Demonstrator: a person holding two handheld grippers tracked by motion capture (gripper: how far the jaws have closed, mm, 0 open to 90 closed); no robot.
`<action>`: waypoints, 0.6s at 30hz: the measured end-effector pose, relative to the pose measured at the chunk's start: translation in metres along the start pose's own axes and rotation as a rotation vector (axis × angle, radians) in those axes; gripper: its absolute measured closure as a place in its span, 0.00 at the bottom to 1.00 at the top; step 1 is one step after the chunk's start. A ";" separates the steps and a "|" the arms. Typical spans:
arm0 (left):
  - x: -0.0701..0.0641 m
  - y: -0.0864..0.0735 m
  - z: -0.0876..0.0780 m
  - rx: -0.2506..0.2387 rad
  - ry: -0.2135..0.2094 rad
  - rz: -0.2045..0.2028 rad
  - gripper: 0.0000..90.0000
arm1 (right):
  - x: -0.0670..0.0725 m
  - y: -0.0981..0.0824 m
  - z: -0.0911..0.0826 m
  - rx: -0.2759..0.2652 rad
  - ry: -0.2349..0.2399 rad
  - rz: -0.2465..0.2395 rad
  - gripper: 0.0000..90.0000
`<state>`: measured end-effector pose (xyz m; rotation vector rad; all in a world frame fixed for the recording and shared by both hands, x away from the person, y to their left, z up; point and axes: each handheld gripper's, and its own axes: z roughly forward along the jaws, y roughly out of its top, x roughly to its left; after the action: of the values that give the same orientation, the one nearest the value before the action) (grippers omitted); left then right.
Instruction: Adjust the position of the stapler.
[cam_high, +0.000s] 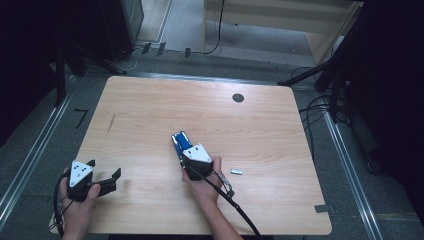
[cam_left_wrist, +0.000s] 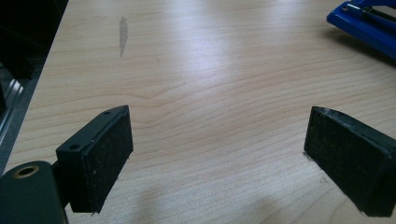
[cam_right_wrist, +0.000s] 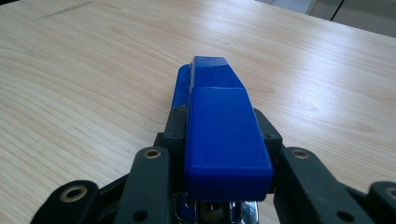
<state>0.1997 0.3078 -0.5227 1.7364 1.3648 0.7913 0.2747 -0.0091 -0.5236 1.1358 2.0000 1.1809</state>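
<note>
Currently clamping right tongs (cam_right_wrist: 219, 135) on blue stapler (cam_right_wrist: 219, 126) at its rear sides, mid-desk (cam_high: 150, 105). Probably handling as rigid, smooth plastic, moderately heavy; gripping flat flanks, avoiding hinged top. Left tongs (cam_left_wrist: 224, 158) idling wide, holding nothing, near desk corner.

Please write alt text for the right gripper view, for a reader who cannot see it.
The right tongs grip a blue stapler by its sides, and it points away over the light wooden table.

Hidden and cut-off parts

The stapler (cam_right_wrist: 219, 135) has its rear cut off by the frame; beside it, the small silver piece (cam_high: 236, 171) is too tiny to identify.
</note>
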 end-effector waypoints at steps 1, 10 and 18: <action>0.000 0.000 0.000 0.001 0.001 0.001 0.09 | -0.001 -0.001 -0.001 0.000 -0.002 0.005 0.75; 0.000 0.000 0.000 0.002 0.001 -0.001 0.09 | -0.013 -0.008 -0.013 0.002 -0.007 0.006 0.75; 0.000 0.000 0.000 0.002 0.002 -0.001 0.09 | -0.022 -0.017 -0.021 0.010 0.021 -0.012 0.75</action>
<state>0.2000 0.3077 -0.5227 1.7368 1.3686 0.7911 0.2628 -0.0408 -0.5280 1.1183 2.0280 1.1831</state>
